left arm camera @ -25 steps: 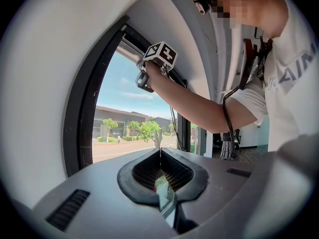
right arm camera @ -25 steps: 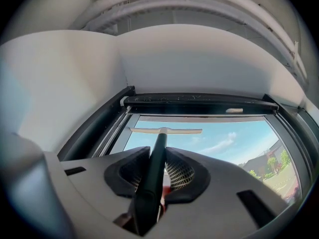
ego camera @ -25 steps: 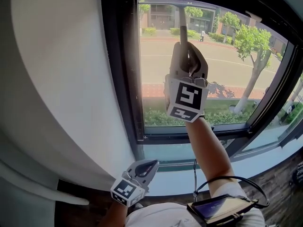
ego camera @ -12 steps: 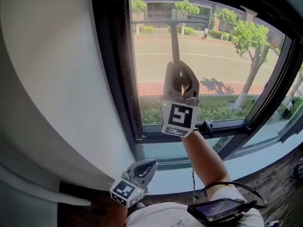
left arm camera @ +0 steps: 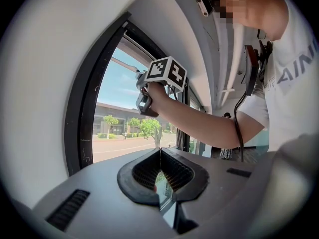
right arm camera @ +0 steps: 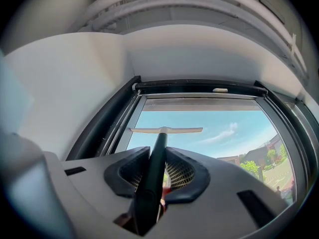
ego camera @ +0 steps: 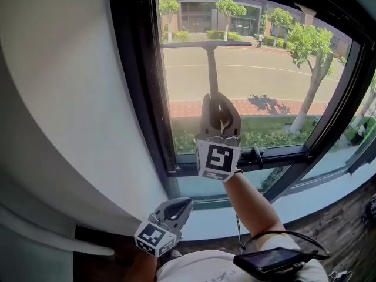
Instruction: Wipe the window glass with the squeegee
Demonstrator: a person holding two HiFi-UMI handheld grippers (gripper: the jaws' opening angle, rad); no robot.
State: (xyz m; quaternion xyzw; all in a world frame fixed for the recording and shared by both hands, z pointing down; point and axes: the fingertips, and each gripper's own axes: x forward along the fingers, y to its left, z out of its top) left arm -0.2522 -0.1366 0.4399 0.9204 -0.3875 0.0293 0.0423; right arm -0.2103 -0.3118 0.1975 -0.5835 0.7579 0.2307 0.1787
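The squeegee has a dark handle (ego camera: 211,69) and a pale crossbar blade (ego camera: 205,44) lying level against the window glass (ego camera: 276,81), a little below the top of the pane at its left side. My right gripper (ego camera: 219,101) is shut on the lower end of the handle and points up at the glass. In the right gripper view the handle (right arm camera: 154,168) runs out between the jaws to the blade (right arm camera: 166,130). My left gripper (ego camera: 187,202) hangs low by the wall below the sill, shut, with nothing in it (left arm camera: 160,151).
A dark window frame (ego camera: 135,98) borders the pane on the left, with a white wall (ego camera: 64,110) beside it. A black window handle (ego camera: 256,156) sits on the lower frame right of my right gripper. A pale sill (ego camera: 294,201) runs below. A device (ego camera: 276,260) hangs at the person's waist.
The right gripper and squeegee have come down the glass; the blade has dropped from the pane's top edge. The left gripper has stayed where it was.
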